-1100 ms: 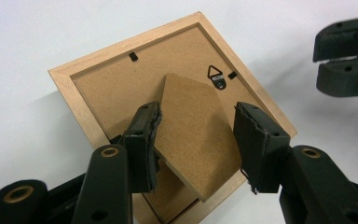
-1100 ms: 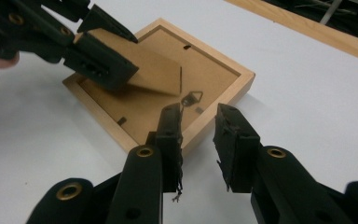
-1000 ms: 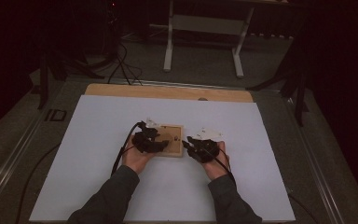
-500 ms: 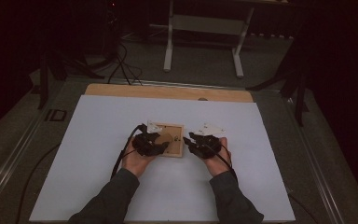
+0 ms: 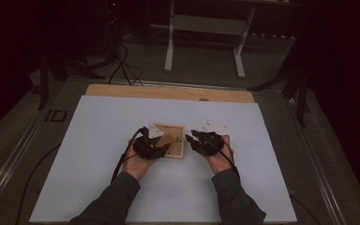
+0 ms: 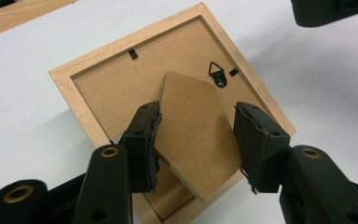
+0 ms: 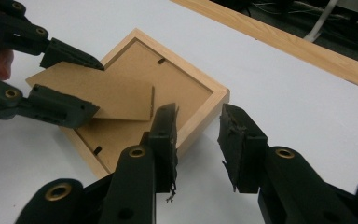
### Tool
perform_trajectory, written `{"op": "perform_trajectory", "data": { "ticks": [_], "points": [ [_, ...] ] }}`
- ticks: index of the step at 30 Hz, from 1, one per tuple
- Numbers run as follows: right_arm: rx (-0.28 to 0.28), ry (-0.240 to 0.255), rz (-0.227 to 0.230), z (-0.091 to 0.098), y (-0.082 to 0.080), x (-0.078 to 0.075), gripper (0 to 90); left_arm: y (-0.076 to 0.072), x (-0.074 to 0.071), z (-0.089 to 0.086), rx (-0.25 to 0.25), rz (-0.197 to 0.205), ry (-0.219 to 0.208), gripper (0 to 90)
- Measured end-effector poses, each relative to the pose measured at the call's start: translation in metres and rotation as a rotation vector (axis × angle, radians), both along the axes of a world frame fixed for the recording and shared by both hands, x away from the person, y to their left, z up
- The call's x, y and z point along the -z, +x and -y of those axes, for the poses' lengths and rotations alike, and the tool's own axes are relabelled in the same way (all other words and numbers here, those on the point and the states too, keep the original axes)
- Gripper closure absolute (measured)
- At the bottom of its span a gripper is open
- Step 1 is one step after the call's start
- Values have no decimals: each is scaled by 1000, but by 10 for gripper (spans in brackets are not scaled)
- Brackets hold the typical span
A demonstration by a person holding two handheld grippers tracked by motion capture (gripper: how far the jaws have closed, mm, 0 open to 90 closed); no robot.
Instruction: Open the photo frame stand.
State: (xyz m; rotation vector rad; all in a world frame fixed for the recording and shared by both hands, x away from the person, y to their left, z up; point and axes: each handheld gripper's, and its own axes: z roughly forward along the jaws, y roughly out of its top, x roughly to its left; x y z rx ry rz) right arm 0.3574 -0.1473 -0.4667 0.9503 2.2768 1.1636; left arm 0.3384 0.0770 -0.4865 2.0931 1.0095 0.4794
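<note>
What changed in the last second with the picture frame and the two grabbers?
The right gripper has just been opening its jaws, and they straddle the picture frame's wooden edge. The left gripper kept its jaws around the frame's brown stand flap. The frame stayed face down on the white table.

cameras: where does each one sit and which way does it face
High view: above the person's side, facing forward and down on the table; forearms, hands, both claws.
Left gripper view: on the left claw, facing the picture frame; its black jaws.
Right gripper view: on the right claw, facing the frame's corner; its jaws.
All share the frame.
</note>
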Motion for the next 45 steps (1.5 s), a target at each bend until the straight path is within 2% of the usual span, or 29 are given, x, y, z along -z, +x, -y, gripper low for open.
{"op": "perform_trajectory", "data": {
  "ticks": [18, 27, 33, 36, 38, 45],
  "points": [
    [1, 6, -39, -6, 14, 2, 655, -11, 2, 2, 0, 57, 30, 525],
    [-10, 35, -71, -5, 23, 3, 608, -16, 4, 2, 5, 91, 43, 524],
    [-13, 47, -94, -4, 26, 6, 571, -19, 6, 2, -1, 105, 36, 524],
    [-14, 65, -109, -4, 29, 7, 547, -20, 7, 2, -2, 110, 35, 524],
    [-19, 71, -135, -6, 31, 8, 520, -20, 7, 2, -1, 115, 36, 524],
    [-28, 62, -187, -13, 38, 13, 449, -24, 9, 1, 11, 140, 35, 524]
  ]
}}
